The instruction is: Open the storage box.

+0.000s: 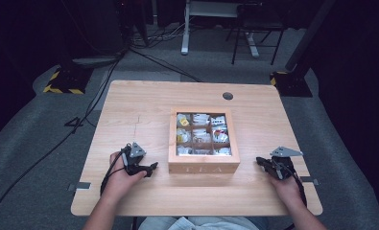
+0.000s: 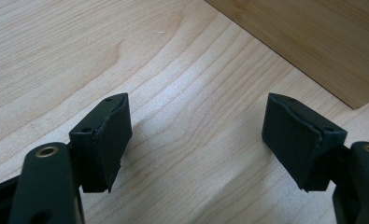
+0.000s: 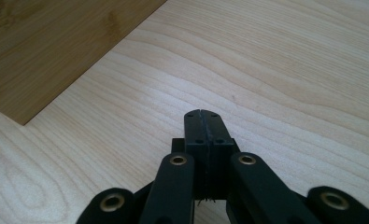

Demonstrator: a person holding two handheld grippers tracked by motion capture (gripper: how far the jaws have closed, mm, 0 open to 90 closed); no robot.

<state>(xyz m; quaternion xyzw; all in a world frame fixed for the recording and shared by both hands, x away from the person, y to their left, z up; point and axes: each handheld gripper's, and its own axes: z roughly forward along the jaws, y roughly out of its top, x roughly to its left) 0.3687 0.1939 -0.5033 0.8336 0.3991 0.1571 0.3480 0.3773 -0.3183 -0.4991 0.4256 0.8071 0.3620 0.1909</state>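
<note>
On a pale wooden table (image 1: 129, 110), a person rests a gripper in each hand to either side of a wooden tea box (image 1: 204, 165), which sits near the middle of the tabletop, toward the person's edge. The left gripper (image 1: 151, 167) lies just beside the box's left wall with its jaws spread wide and nothing between them; in the left gripper view its pads (image 2: 109, 135) frame bare wood grain, with a corner of the box (image 2: 313, 42) ahead. The right gripper (image 1: 260, 161) sits a little apart from the box's right side, jaws pressed together and empty, as the right gripper view confirms (image 3: 204, 126).

The likely risk is a nudge: the open left jaws are so close to the box that a careless forward push could slide or turn it instead of taking hold. A clear lid appears to cover the top, though whether it is latched cannot be told, and a closed right gripper would have to open before it could help.

The box is square and light brown, with lettering on its front face and nine compartments packed with tea sachets (image 1: 200, 135) in white, yellow and red wrappers.
</note>
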